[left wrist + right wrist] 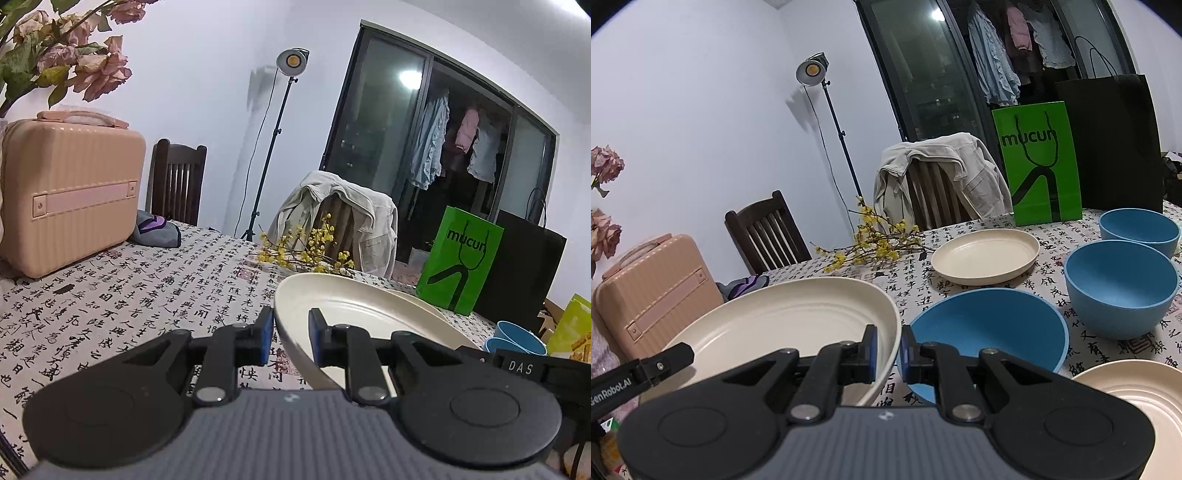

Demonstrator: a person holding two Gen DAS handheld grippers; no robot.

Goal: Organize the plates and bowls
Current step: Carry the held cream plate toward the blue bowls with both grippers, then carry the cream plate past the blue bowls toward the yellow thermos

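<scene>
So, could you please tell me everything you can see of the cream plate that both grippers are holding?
The large cream plate is round and matte, plastic-looking, with concentric ridges around its well and a raised rim. It is empty and looks clean. It is held tilted above the calligraphy-print tablecloth, with the left gripper and the right gripper each shut on an opposite rim edge. A blue bowl sits just beside it.

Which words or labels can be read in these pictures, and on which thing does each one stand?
"mucun": on the green paper bag.
"DAS": on the right gripper's black body, seen from the left wrist.
"GenRobot.AI": on the left gripper's black body, seen from the right wrist.
Tablecloth: printed Chinese calligraphy, too distorted to read reliably.
</scene>
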